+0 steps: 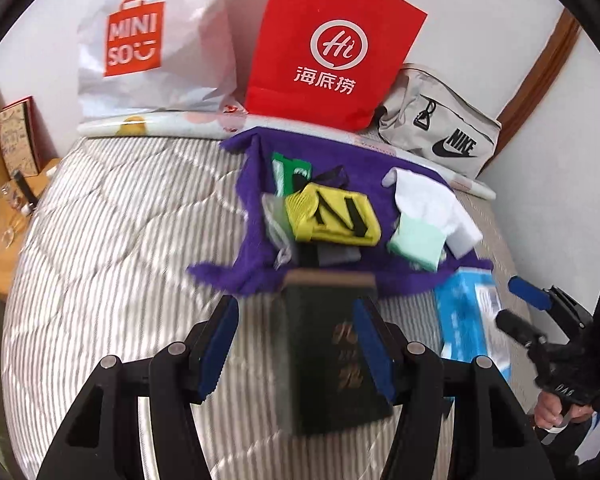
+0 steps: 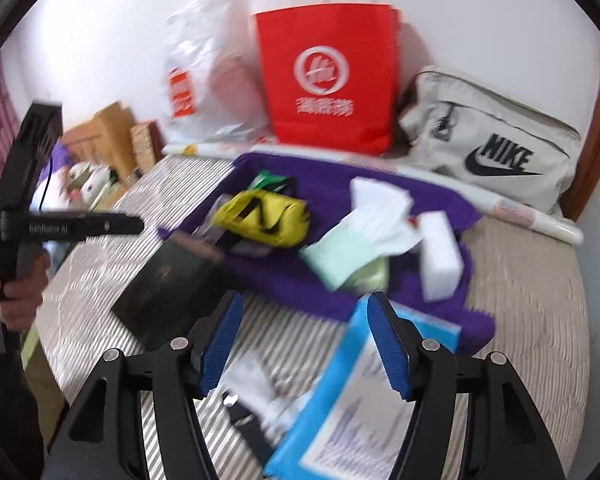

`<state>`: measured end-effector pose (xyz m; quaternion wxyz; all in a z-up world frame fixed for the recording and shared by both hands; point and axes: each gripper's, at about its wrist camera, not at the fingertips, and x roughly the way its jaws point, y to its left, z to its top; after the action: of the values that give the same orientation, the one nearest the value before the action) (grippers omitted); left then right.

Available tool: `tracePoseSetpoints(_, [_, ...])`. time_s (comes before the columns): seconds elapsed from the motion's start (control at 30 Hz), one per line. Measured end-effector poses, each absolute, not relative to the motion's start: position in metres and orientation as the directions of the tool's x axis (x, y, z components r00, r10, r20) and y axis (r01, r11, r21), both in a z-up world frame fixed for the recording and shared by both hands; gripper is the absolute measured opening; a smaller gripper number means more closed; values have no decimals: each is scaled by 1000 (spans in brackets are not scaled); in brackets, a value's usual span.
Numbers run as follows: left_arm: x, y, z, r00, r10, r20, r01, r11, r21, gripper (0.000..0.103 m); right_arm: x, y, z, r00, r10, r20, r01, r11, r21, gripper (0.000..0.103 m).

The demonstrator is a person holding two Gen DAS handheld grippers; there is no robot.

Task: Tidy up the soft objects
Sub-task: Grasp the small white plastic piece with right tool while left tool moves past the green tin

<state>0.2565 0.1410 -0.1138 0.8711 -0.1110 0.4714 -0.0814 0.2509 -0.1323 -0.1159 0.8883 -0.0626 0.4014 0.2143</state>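
A purple towel [image 1: 256, 268] lies spread on the striped bed, and soft things are heaped on it: a yellow and black pouch [image 1: 332, 216], a green and white piece [image 1: 288, 172], a white cloth [image 1: 424, 200], a mint green piece [image 1: 416, 240] and a white foam block [image 2: 440, 256]. My left gripper [image 1: 296, 320] is open above a dark green book [image 1: 332, 360] at the towel's near edge, its pads clear of the cover. My right gripper [image 2: 304, 316] is open over a blue packet [image 2: 340, 400] beside the towel. Both views are blurred.
Against the wall stand a white Miniso bag [image 1: 140, 40], a red paper bag [image 1: 332, 48] and a beige Nike bag [image 1: 440, 132]. A black strap [image 2: 248, 424] lies on the bed near the blue packet. Boxes and a side table [image 1: 4, 216] flank the bed's left.
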Motion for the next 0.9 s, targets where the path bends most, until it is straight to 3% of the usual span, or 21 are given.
tracePoseSetpoints(0.3, [192, 170, -136, 577, -224, -785, -22, 957, -289, 58, 211, -86, -163, 501, 271, -822, -534, 844, -47, 49])
tracePoseSetpoints(0.9, [161, 195, -167, 585, -277, -763, -61, 922, -381, 58, 215, -55, -212, 444, 111, -889, -553, 815, -174, 49])
